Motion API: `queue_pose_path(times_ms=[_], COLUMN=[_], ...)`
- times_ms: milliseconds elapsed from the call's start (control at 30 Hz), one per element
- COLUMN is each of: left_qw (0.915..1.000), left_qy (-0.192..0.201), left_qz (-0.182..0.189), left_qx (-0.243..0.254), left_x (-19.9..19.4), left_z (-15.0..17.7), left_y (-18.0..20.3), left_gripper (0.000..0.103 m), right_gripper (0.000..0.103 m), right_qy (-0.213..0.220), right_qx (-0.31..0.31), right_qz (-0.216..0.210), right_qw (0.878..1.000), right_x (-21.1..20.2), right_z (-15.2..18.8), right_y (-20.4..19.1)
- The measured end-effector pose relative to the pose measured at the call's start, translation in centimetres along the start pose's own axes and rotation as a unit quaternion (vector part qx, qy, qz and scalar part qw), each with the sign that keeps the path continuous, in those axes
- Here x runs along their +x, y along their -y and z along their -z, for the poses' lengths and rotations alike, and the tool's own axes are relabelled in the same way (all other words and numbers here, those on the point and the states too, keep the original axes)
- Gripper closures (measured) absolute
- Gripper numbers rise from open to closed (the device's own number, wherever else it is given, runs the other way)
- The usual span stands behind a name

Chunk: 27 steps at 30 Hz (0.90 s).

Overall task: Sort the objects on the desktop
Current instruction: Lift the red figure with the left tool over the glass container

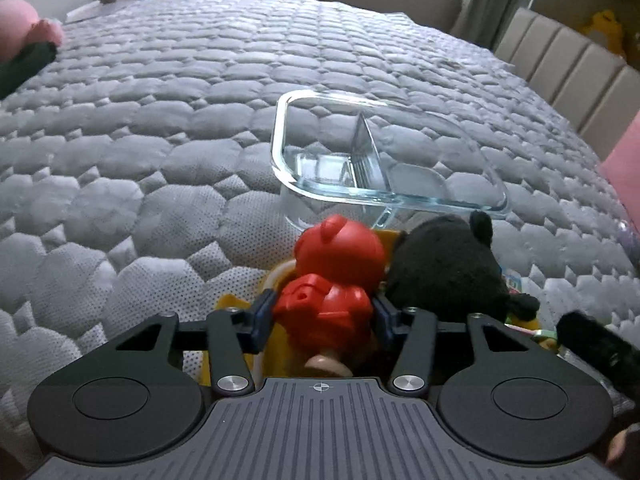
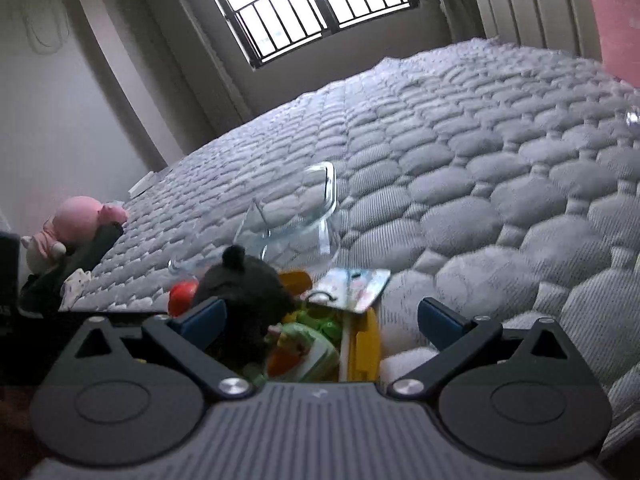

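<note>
Left jaws: left gripper [image 1: 324, 312] pinching the red toy figure [image 1: 332, 280] at the torso, one blue pad on each side; its round eared head rises just past the pads at 12 o'clock, a peg-like base points back toward the camera.
Right jaws: right gripper [image 2: 322, 318] spread wide, nothing between the pads; they hang above the yellow bin.
Yellow bin [image 2: 362, 344]: sits on the bed, heaped with toys; green and orange pieces [image 2: 304, 344] lie below the open right jaws, a shiny card or packet [image 2: 356, 286] leans at its far edge.
Black plush [image 1: 448, 268]: touching the red figure's right side, at 2 o'clock of the left jaws; in the right wrist view it crowds the left blue pad, with the red figure showing as a small patch at 10 o'clock.
Glass container [image 1: 384, 156]: clear, two compartments split by a divider, both bare; on the bed just beyond the toy pile, at 12 o'clock of the left jaws.
Bed [image 1: 160, 140]: grey quilted cover carries everything.
Surroundings: pink plush pig [image 2: 80, 220] at the bed's far left edge, well apart; barred window [image 2: 316, 4] behind; padded headboard [image 1: 560, 64] at 2 o'clock in the left wrist view.
Left pose: gripper held low and level, pointing along the bed.
</note>
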<state>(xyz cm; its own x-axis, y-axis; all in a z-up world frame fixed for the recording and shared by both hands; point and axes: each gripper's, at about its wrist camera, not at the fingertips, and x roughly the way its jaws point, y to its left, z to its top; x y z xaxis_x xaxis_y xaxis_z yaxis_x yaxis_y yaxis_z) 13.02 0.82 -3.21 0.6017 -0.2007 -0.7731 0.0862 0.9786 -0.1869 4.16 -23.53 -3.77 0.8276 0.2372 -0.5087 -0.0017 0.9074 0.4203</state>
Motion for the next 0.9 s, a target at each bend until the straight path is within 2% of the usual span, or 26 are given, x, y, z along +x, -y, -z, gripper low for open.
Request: queue_pose_path(times_ms=[133, 400, 533, 700, 900], left_qw=[0.9999, 0.9992, 0.9978, 0.9978, 0.9963], left_qy=[-0.006, 0.004, -0.004, 0.036, 0.065], left_qz=[0.009, 0.035, 0.057, 0.055, 0.051], left_qx=[-0.008, -0.017, -0.034, -0.01, 0.025], left_x=[0.0, -1.5, -2.0, -4.3, -5.0], left_z=[-0.2, -0.7, -1.5, -2.5, -5.3], left_y=[-0.3, -0.7, -1.3, 0.2, 3.6], left_gripper=[0.049, 0.05, 0.05, 0.05, 0.05], right_gripper=[0.0, 0.0, 0.0, 0.0, 0.0], right_qy=[0.012, 0.004, 0.002, 0.0, -0.003], right_qx=[-0.01, 0.002, 0.01, 0.02, 0.032], right_qz=[0.002, -0.003, -0.005, -0.008, -0.011], right_qw=[1.0, 1.0, 1.0, 1.0, 0.999], right_x=[-0.3, 0.2, 0.4, 0.5, 0.7], right_z=[-0.6, -0.7, -0.7, -0.8, -0.9], right_y=[-0.5, -0.1, 0.2, 0.7, 1.3])
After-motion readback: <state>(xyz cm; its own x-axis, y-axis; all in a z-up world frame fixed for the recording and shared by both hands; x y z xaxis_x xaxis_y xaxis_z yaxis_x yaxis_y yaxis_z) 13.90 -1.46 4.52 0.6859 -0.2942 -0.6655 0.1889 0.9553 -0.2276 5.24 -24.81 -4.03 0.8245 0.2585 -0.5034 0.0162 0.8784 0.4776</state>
